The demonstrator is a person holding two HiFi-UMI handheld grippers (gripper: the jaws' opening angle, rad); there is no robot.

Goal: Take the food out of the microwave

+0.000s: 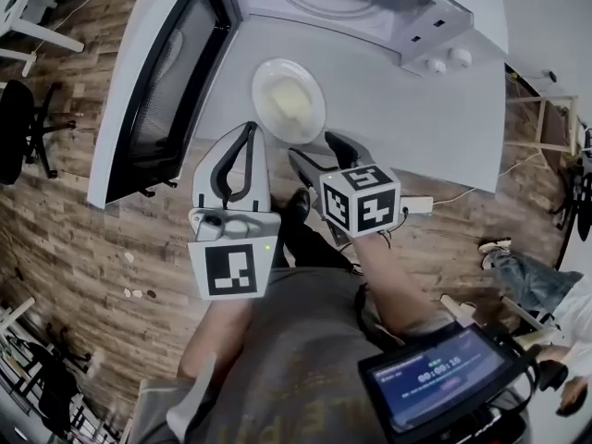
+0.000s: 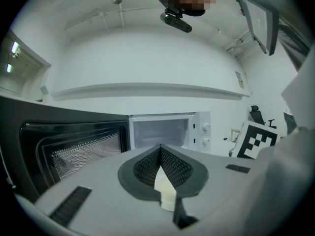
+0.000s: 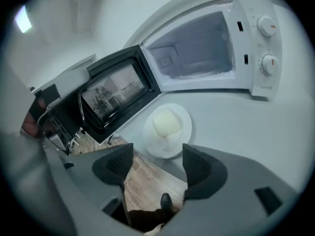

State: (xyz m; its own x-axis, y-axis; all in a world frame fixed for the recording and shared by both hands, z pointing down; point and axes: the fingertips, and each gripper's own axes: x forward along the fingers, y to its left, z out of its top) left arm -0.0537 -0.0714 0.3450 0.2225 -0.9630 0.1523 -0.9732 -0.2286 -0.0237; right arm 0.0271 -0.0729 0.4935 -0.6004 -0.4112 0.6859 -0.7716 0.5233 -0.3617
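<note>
Right gripper (image 1: 314, 148) (image 3: 157, 156) has its two dark jaws spread wide, and nothing sits between them. Its tips hang over the near edge of the white bench (image 1: 407, 118) (image 3: 236, 122), angled downward. Just ahead of the tips, close but not touching, a round white plate (image 1: 262, 91) (image 3: 165, 149) lies flat on the bench. A pale yellow lump of food (image 1: 289, 100) (image 3: 166, 123) rests in the middle of the plate, so the food is outside the oven.

Beyond the plate, further from the right gripper, stands the white microwave (image 1: 351, 7) (image 3: 206, 48) (image 2: 162, 132). Its cavity is bare in the part that shows. Its dark-framed door (image 1: 171, 81) (image 3: 115, 95) (image 2: 74, 146) is swung fully out to this gripper's left. Two round white knobs (image 1: 435, 65) (image 3: 266, 26) sit on the panel to the right of the cavity.

The left gripper (image 1: 252, 128) (image 2: 161, 149) is held beside the right one, on its left, pointing nearly level at the open oven. Its jaws are pressed together with the tips meeting and no object clamped. A pale sliver shows below the joined tips in the left gripper view, and I cannot tell what it is. In the head view these tips end just beside the plate's near-left rim. Wooden plank floor (image 1: 92, 248) lies below both grippers.
</note>
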